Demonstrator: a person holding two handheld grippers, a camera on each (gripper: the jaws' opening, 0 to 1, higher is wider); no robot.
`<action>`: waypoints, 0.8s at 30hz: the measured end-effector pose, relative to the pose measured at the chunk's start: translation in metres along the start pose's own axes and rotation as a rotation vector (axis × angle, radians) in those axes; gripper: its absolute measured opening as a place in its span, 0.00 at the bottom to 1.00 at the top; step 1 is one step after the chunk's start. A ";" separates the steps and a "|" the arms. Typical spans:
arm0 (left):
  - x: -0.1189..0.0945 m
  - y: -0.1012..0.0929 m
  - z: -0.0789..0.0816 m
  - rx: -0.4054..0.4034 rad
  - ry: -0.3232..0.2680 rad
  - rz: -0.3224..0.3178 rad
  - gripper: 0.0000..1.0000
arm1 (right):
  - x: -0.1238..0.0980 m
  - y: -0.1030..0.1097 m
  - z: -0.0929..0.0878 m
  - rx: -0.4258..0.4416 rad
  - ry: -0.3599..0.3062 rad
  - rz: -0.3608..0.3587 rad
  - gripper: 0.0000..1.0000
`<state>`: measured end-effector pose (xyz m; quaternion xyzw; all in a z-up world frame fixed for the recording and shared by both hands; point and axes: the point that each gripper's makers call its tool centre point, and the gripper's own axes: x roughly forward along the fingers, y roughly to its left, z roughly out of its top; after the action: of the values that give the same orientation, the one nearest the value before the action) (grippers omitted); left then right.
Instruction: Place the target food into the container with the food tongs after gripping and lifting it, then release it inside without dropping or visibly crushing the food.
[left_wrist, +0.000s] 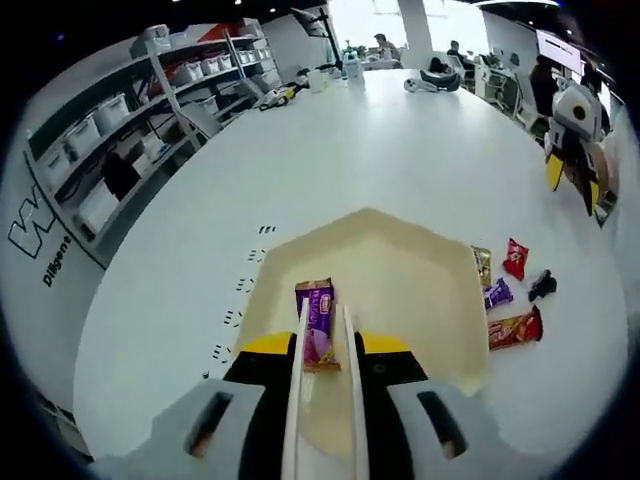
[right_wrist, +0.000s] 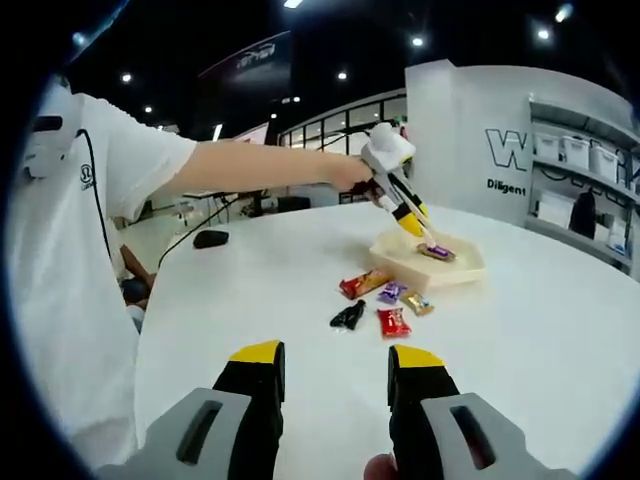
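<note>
The left gripper (left_wrist: 322, 400) is closed on the food tongs (left_wrist: 325, 330), and the tong tips pinch a purple candy bar (left_wrist: 318, 335) held directly over the cream tray (left_wrist: 420, 290); in the right gripper view the same bar (right_wrist: 437, 252) sits at the tong ends (right_wrist: 425, 232) just above, or possibly already touching, the tray floor (right_wrist: 455, 272), which cannot be settled at this range. The step in hand appears to be the release. To perform it well, lower the bar until it rests on the tray floor, keep the tongs level, then ease the squeeze gradually so the tips part evenly and the wrapper does not stick to one tip; withdraw upward, clear of the tray wall. Avoid added squeeze, since the wrapper would dent. The right gripper (right_wrist: 336, 380) stands with its jaws wide apart and empty, well back from the work. Count: one tray, one pair of tongs, one bar in the tongs. On the table (left_wrist: 400, 150), at three o'clock of the tray in the left gripper view, lie five more items: a gold wrapper (left_wrist: 482, 265), a small red packet (left_wrist: 515, 258), a small purple packet (left_wrist: 498, 293), a long red bar (left_wrist: 515, 328) and a black item (left_wrist: 541, 286).
</note>
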<state>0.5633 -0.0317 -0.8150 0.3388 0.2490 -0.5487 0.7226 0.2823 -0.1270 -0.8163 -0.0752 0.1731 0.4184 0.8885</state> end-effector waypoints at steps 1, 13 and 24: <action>-0.002 -0.001 0.000 -0.004 -0.001 0.006 0.21 | 0.001 0.001 0.000 -0.003 0.001 0.001 0.36; -0.028 -0.018 -0.006 -0.085 -0.028 0.030 0.21 | 0.008 0.011 0.006 -0.026 0.002 0.018 0.37; -0.048 -0.063 -0.007 -0.099 -0.052 0.008 0.20 | 0.013 0.018 0.010 -0.037 -0.001 0.030 0.37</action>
<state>0.4900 -0.0067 -0.7982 0.2894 0.2557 -0.5415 0.7467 0.2787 -0.1039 -0.8117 -0.0889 0.1660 0.4347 0.8807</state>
